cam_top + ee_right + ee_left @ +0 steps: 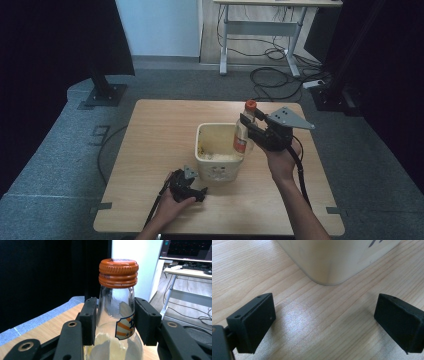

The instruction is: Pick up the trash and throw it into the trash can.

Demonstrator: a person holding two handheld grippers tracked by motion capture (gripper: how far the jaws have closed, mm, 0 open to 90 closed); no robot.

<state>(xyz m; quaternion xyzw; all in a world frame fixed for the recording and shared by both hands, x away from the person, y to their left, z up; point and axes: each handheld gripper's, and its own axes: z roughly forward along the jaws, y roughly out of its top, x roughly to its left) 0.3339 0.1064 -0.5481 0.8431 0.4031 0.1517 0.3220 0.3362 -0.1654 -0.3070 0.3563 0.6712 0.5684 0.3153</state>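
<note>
A clear glass bottle (243, 134) with an orange cap and an orange-striped label hangs upright over the right rim of a cream square bin (215, 165) in the middle of the table. My right gripper (248, 127) is shut on it. In the right gripper view both pads (89, 320) press the bottle (117, 315) just under its cap. My left gripper (201, 192) rests low on the table at the bin's front left corner. In the left gripper view my left gripper (324, 322) stands open with bare wood between its jaws and the bin's corner (329, 262) just beyond.
The bin holds pale scraps along its inner walls. The wooden table (160, 130) sits on grey carpet. A white desk (260, 25) with loose cables stands behind, and a black stand base (104, 94) at the far left.
</note>
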